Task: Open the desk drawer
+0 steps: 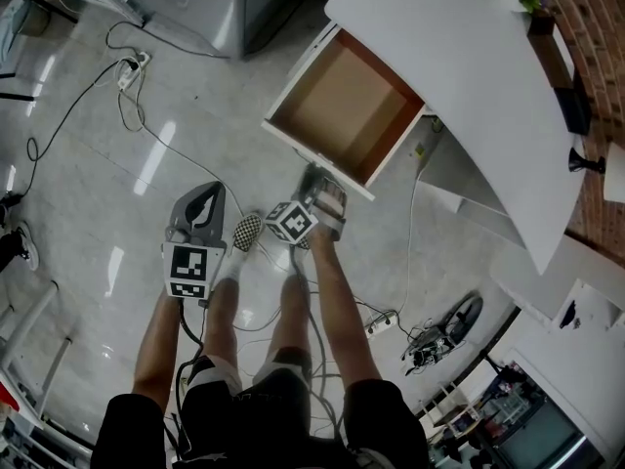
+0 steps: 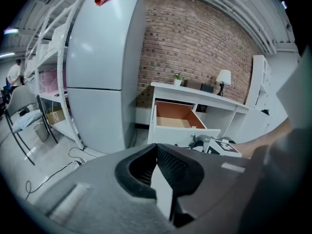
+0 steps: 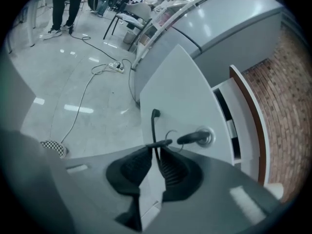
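Tightly closed, the right gripper (image 3: 157,151) has its ribbed pads (image 3: 171,166) clamped on the thin black handle (image 3: 154,126) of the drawer front (image 3: 181,94). Just beside the handle, a dark stub with a metal ring at its base (image 3: 197,138) sticks out of the same white panel. The left gripper (image 2: 156,149) has its fingers pressed together with nothing between them, and it is held apart from the furniture, over the floor. The drawer (image 1: 342,106) stands pulled well out from under the white desk (image 1: 459,76), its brown inside bare. The person stands before it, a checked shoe (image 1: 247,231) between the two grippers. A grey cabinet (image 2: 102,67) rises just beside the desk against a brick wall (image 2: 195,43).
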`<state>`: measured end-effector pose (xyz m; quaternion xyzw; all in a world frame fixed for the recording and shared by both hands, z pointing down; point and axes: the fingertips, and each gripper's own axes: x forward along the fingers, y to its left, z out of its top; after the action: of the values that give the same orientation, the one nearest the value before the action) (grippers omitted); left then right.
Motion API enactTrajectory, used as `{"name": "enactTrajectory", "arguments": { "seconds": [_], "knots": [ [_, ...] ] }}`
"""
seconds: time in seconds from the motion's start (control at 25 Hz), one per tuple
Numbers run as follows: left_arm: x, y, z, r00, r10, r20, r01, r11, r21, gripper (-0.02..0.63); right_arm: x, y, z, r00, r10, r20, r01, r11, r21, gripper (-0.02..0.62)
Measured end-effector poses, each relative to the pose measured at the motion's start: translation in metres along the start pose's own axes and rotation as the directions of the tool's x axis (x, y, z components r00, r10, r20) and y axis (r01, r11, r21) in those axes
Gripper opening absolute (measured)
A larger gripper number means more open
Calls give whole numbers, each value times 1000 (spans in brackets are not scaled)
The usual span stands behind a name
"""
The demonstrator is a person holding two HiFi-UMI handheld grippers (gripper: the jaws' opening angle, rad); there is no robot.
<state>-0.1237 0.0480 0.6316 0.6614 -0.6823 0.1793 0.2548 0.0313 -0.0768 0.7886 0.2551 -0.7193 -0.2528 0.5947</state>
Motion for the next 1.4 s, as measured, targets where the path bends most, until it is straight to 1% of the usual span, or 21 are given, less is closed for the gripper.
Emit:
{"name": "enactTrajectory", "arguments": {
  "seconds": [0.04,0.08,0.16,0.2,0.32,0.4,0.48,0.56,0.68,0.8,0.96,1.04,1.12,1.24,1.4],
  "knots": [
    [1,0,2,1000,-2,-2,2,1000,3,11,-1,2,-3,1000,11,-8,-11,1000,18,89],
    [2,-1,4,1000,-4,-3,4,1000,6,11,-4,5,-6,1000,20,-9,-20,999,33,161],
    [2,-3,8,1000,-10,-3,10,1000,14,11,-10,6,-12,1000,18,7,-18,999,49,198],
    [3,-5,11,1000,-14,-2,15,1000,20,11,-14,5,-14,1000,12,17,-13,999,52,237],
    [1,-11,19,1000,-26,-2,26,999,39,11,-29,4,-21,999,11,32,-13,998,69,242],
    [-3,-14,27,1000,-31,0,31,998,49,11,-43,-4,-23,999,9,40,-13,995,102,242],
    [-7,-18,38,999,-35,6,35,998,58,11,-60,-19,-23,999,5,52,-13,986,164,242],
    [-11,-21,51,999,-39,13,38,997,72,11,-77,-38,-22,997,0,72,-18,970,244,242],
    [-16,-26,78,998,-47,34,43,995,93,11,-104,-76,-17,993,-35,113,-7,934,357,242],
    [-24,-33,110,996,-61,67,52,992,119,11,-135,-122,-9,984,-80,157,-2,885,465,242],
    [-40,-52,164,988,-91,122,71,985,158,11,-186,-188,-3,965,-123,230,-44,793,608,242],
    [-49,-63,195,981,-111,159,80,979,186,11,-214,-222,0,949,-155,273,-70,743,665,241],
    [-60,-74,225,972,-133,195,89,972,219,11,-242,-251,4,928,-194,319,-95,703,705,241],
    [-78,-92,265,958,-164,237,99,959,266,11,-283,-286,9,894,-250,372,-119,666,736,237],
    [-102,-110,313,935,-198,295,97,941,323,11,-333,-330,1,862,-345,371,-74,639,766,221]
  ]
}}
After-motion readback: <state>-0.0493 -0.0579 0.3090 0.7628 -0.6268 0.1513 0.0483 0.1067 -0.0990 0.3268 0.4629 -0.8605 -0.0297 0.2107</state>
